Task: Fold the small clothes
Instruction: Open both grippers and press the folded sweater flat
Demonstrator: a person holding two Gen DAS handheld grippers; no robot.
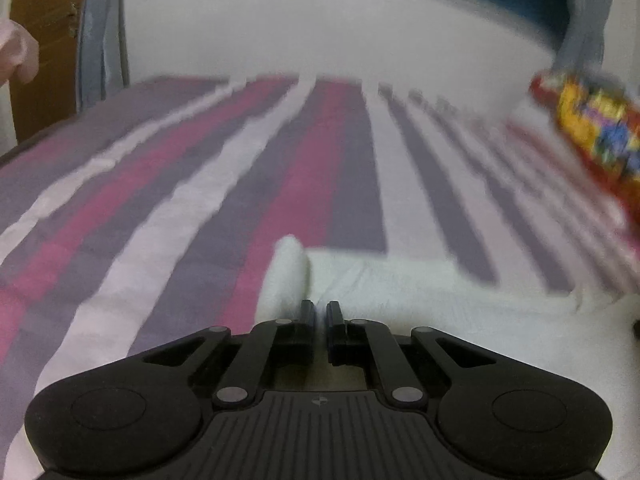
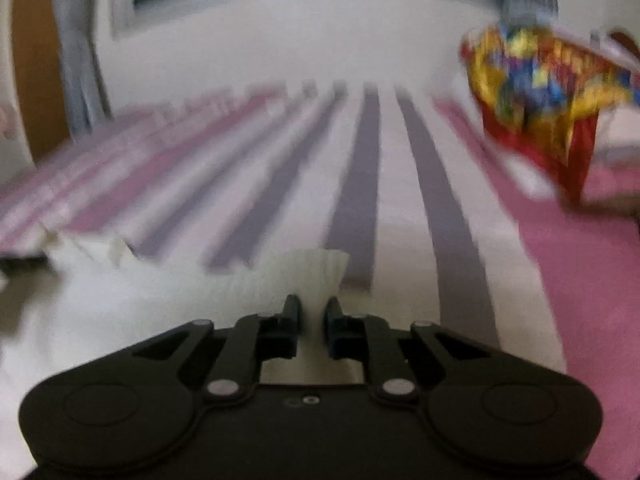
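A small white garment [image 1: 400,284] lies on the striped bed cover [image 1: 180,200]. In the left wrist view my left gripper [image 1: 318,314] is shut on the garment's near edge, beside a rolled-up white fold [image 1: 286,272]. In the right wrist view my right gripper [image 2: 312,310] is shut on a ribbed white corner of the garment [image 2: 316,270], which stands up between the fingers. The rest of the white cloth spreads left and below the gripper [image 2: 100,320]. Both views are blurred by motion.
A red, yellow and blue patterned cloth [image 1: 592,132] lies at the right of the bed; it also shows in the right wrist view [image 2: 536,96]. A pink cover [image 2: 592,272] is at the right. A white wall [image 1: 320,32], curtains and a wooden door [image 1: 40,60] stand behind.
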